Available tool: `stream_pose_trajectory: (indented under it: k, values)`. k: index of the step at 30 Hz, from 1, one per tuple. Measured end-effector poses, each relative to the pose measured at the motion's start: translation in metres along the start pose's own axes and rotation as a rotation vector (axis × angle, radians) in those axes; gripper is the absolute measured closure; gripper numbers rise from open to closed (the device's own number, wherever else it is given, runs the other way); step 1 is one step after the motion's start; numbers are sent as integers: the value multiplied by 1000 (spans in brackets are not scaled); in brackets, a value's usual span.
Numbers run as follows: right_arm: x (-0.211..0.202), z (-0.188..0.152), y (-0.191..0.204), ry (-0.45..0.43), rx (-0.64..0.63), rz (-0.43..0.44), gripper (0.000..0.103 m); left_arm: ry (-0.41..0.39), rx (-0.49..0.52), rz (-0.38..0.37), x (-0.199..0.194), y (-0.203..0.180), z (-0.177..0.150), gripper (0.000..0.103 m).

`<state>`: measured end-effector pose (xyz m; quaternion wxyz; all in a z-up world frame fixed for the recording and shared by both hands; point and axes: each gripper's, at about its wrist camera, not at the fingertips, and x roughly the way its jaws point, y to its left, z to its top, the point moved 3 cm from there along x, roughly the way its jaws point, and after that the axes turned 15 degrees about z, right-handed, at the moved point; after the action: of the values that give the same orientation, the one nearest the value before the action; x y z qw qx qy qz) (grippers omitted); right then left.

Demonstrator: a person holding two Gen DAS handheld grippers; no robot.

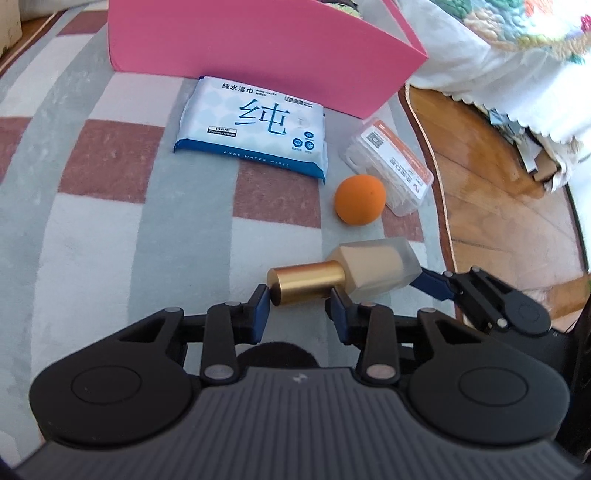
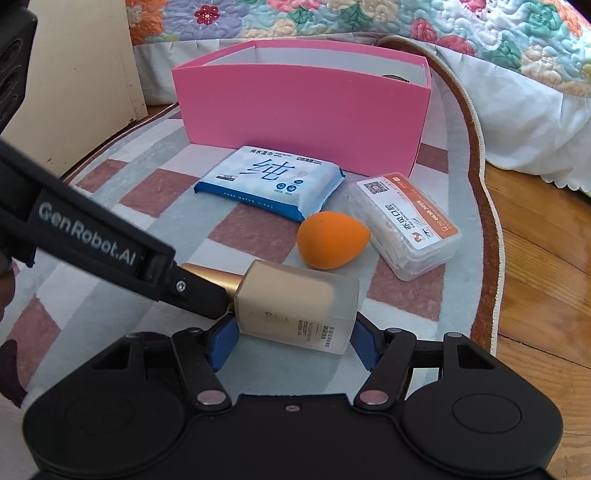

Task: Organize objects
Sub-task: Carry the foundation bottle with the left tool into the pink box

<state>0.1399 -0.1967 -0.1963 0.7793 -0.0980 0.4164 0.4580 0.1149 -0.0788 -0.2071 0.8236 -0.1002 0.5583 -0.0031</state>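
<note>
A frosted foundation bottle (image 1: 376, 266) (image 2: 299, 299) with a gold cap (image 1: 306, 282) (image 2: 218, 277) lies on its side on the striped rug (image 1: 110, 229). My left gripper (image 1: 299, 299) has its blue pads pressed on either side of the gold cap. One of its black fingers (image 2: 199, 295) reaches in from the left in the right wrist view. My right gripper (image 2: 293, 339) is shut across the bottle's frosted body, and its blue pad (image 1: 436, 284) shows behind the bottle in the left wrist view.
A pink open box (image 1: 258, 44) (image 2: 303, 107) stands at the back of the rug. In front of it lie a blue wipes pack (image 1: 258, 125) (image 2: 269, 181), an orange makeup sponge (image 1: 360, 199) (image 2: 330, 240) and a clear plastic case (image 1: 391, 166) (image 2: 406, 229). Wood floor (image 2: 535, 295) and a quilted bed (image 2: 480, 33) lie to the right.
</note>
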Motion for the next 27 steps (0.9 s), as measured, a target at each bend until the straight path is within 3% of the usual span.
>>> stream_pose_trajectory:
  k: [3,7,13,18,27]
  values:
    - [-4,-2,4,-1,-18,7,33,-1,30,9,-5,0,-4,70]
    - [-1,-4,2,20,-2,30,33,18,-5,-6,-3,9,-4,68]
    - [7,-5,7,29,-80,-9,31,-27,-28,-28,0,11,-2,66]
    - [8,-7,2,-17,-51,-2,31,-44,-26,-29,0,9,0,66]
    - [-13,5,16,24,-59,6,32,-24,56,-11,-34,3,-1,67]
